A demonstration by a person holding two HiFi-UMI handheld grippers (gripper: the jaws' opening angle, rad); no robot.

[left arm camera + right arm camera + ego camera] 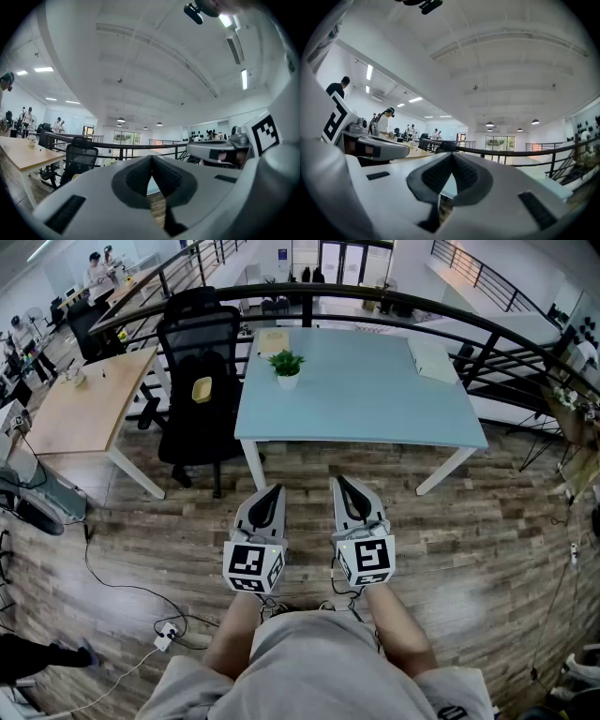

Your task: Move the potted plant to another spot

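Note:
A small green potted plant [286, 367] in a white pot stands on the light blue table [366, 399], toward its far left part. Both grippers hang side by side over the wooden floor, well short of the table's near edge. My left gripper [275, 488] is shut with nothing between its jaws; in its own view the dark pads [140, 177] meet at the tip. My right gripper [340, 480] is likewise shut and empty, its pads [461, 173] pressed together. Neither gripper view shows the plant.
A black office chair [200, 390] stands left of the table, with a wooden desk [80, 409] beyond it. A brown flat item [273, 341] and a pale book [432, 360] lie on the table. A curved black railing [487, 334] runs behind. Cables and a power strip [165, 636] lie on the floor.

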